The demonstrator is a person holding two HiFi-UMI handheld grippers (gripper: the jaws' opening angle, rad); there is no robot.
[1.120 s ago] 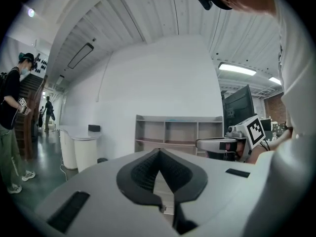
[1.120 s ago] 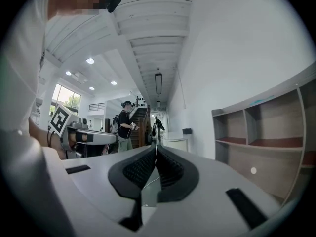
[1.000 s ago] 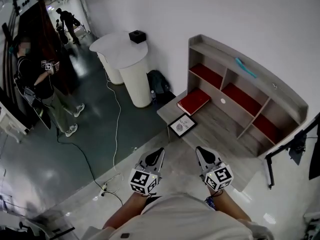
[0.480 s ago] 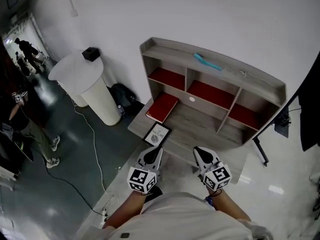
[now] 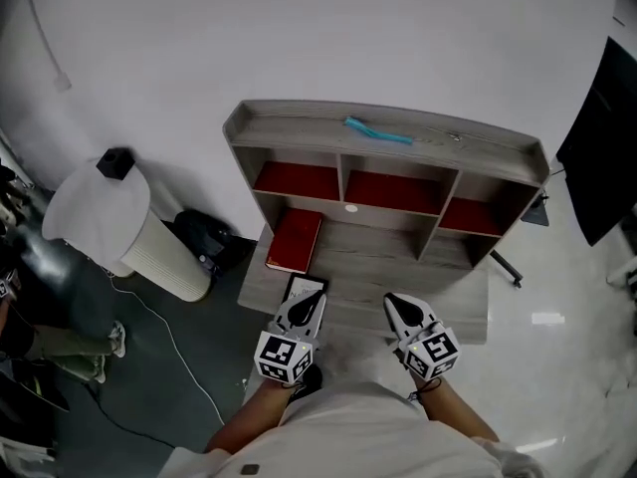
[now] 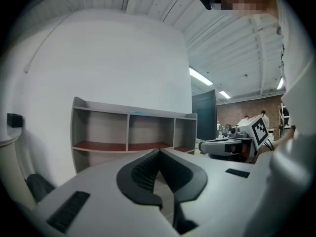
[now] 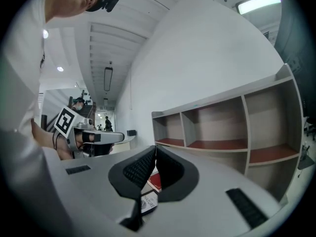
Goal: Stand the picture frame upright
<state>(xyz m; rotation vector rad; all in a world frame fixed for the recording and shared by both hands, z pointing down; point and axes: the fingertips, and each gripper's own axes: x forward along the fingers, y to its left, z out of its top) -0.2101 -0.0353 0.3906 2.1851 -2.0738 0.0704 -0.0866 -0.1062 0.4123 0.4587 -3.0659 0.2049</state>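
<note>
A black picture frame (image 5: 302, 287) lies flat near the desk's front left corner, partly covered by my left gripper (image 5: 311, 301), which is shut and empty just above it. The frame's white print also shows low in the right gripper view, below the jaws, as the picture frame (image 7: 147, 202). My right gripper (image 5: 395, 303) is shut and empty over the desk's front middle, to the right of the frame. Both grippers are held close to my body, tips toward the shelf unit.
A grey desk (image 5: 453, 312) carries a shelf unit (image 5: 388, 137) with red-floored compartments. A red book (image 5: 295, 240) lies flat behind the frame. A teal object (image 5: 377, 130) rests on the shelf top. A white round stand (image 5: 119, 227) and a dark bag (image 5: 204, 239) are left of the desk.
The head view has swung round to face the desk squarely and the desk has come closer. Both grippers stay shut in the same place before my body.
</note>
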